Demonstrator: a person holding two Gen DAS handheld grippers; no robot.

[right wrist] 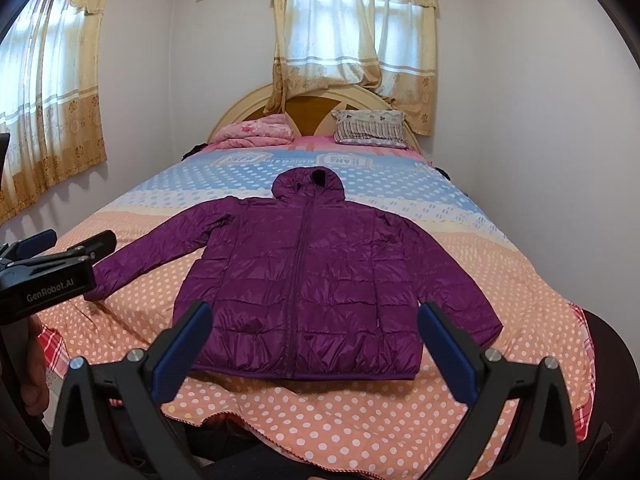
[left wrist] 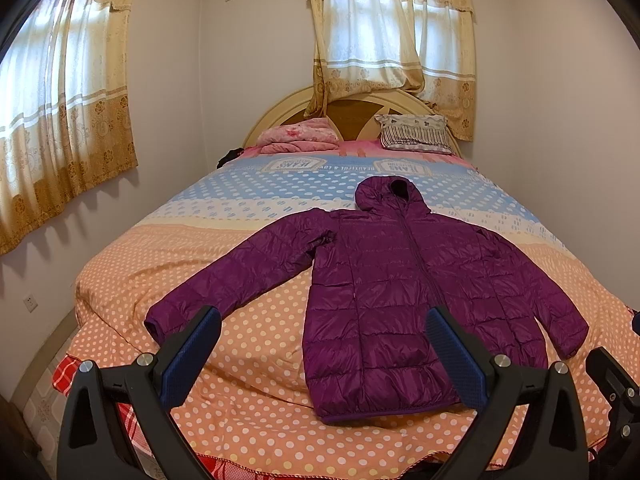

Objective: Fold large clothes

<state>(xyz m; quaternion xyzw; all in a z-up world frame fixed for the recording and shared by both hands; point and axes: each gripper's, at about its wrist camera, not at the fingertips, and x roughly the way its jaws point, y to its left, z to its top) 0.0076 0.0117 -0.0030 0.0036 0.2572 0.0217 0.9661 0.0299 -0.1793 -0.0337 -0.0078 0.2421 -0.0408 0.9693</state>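
fold not started yet — jacket (right wrist: pixel 304 280) lies flat on the bed (right wrist: pixel 320 420), zip side up and closed, hood away from us, both sleeves spread out to the sides. right gripper (right wrist: pixel 314 344) hangs over the near edge of the bed with jaws wide apart and nothing in them; the jacket hem sits just ahead of it and between the fingers in its view, not touched. left gripper (left wrist: pixel 324 348) is likewise spread wide and empty, offset to the left of the right one; from its camera the jacket body is ahead and slightly right, and the left sleeve cuff (left wrist: pixel 160 320) lies just beyond its left finger (left wrist: pixel 200 336). in the right view the left gripper shows side-on at the left edge, up off the bedding near that same cuff. my read: this is the approach step before the first fold. next move likely wants each gripper to drop onto a sleeve end, or a hem corner, pinch a thin layer of the puffy shell and carry it inward across the body. the fabric looks slick and quilted — so i'd expect it to slip or spring back unless the pinch goes deep enough.
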